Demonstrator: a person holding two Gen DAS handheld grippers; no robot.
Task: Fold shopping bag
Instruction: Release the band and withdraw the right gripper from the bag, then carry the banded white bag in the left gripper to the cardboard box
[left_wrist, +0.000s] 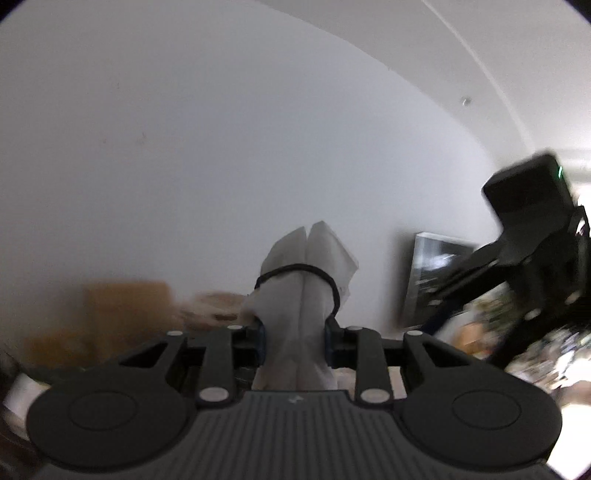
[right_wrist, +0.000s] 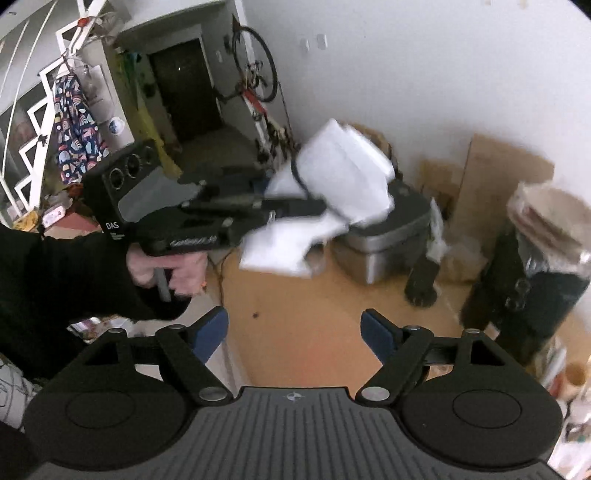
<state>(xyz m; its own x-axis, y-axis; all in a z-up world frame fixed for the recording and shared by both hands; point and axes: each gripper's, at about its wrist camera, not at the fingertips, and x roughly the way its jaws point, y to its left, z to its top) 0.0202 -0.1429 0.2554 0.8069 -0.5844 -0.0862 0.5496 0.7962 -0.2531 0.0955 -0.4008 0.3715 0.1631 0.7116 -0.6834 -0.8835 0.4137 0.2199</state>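
A: Left wrist view: what sits at centre frame?

B: The left gripper (left_wrist: 295, 341), jaws closed on a white bag (left_wrist: 303, 280). It is already folded into a bundle, with a black band (left_wrist: 295, 271) round it, and stands up against a pale wall.

A: Why held up like that?

B: Probably so the other hand can reach it; it is off any surface.

A: And the right wrist view?

B: The bag (right_wrist: 340, 177) shows at upper centre, blurred, sticking out past the left gripper (right_wrist: 295, 206). A hand (right_wrist: 166, 267) in a black sleeve holds that tool at middle left. Along the bottom, the right gripper (right_wrist: 295, 332) has its jaws wide apart, nothing between them, above an orange floor.
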